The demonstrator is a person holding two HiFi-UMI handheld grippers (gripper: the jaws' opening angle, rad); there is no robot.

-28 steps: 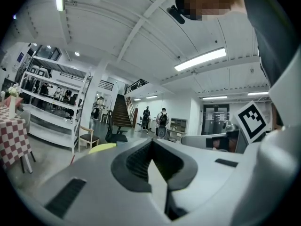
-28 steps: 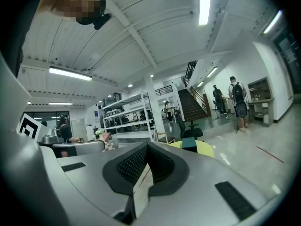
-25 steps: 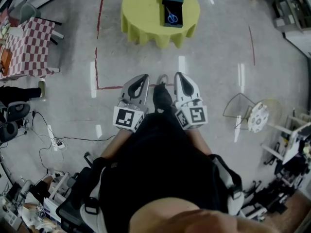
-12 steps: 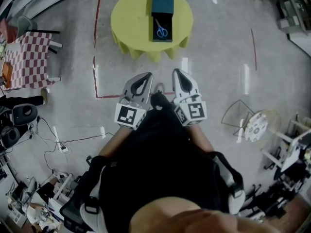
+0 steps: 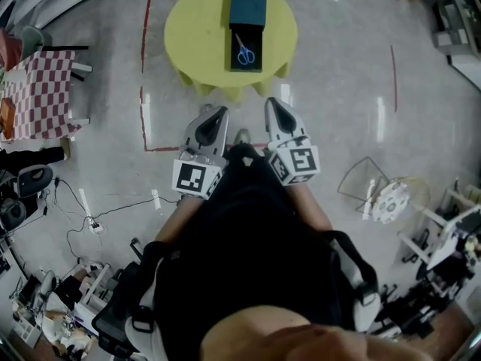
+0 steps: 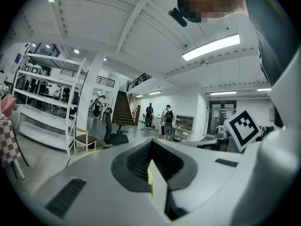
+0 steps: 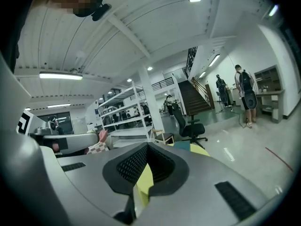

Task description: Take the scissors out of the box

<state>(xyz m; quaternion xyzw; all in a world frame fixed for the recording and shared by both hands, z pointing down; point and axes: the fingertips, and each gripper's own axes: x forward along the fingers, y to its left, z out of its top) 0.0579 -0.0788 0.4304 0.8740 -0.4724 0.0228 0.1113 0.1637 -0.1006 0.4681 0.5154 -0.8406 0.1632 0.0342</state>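
Grey polished floor (image 5: pixel 338 89) fills most of the head view, with a red tape line (image 5: pixel 143 111) on it. Clutter rings the edges: cables (image 5: pixel 98 216) at left, a fan (image 5: pixel 387 198) lying at right. Person in dark clothes (image 5: pixel 248 269) stands at the bottom, both arms out forward.

Round yellow table (image 5: pixel 195 28) is at the top centre, well apart from the grippers, with bare floor between. A checkered table (image 5: pixel 41 89) is off at left.

The left gripper view shows white shelving (image 6: pixel 47 102), a staircase (image 6: pixel 123 112) and people (image 6: pixel 167 121) far off. The right gripper view shows an office chair (image 7: pixel 190 126) and a standing person (image 7: pixel 244 95).

Left gripper (image 5: pixel 217 111) and right gripper (image 5: pixel 270 104) are side by side, both pointing toward the yellow table, and each has its marker cube at the back. Left gripper (image 6: pixel 151 144): jaw tips meet, nothing gripped, only a sliver of yellow showing through the gap behind the tips. Right gripper (image 7: pixel 146 146): the same, jaws together and empty, with yellow table visible through the hole.

Box (image 5: pixel 248 6) lies open on the yellow table. Its teal half is on the far side and its black half is nearer. Scissors (image 5: pixel 245 53), with blue handles, lie flat inside the black half, untouched, with neither gripper near them.
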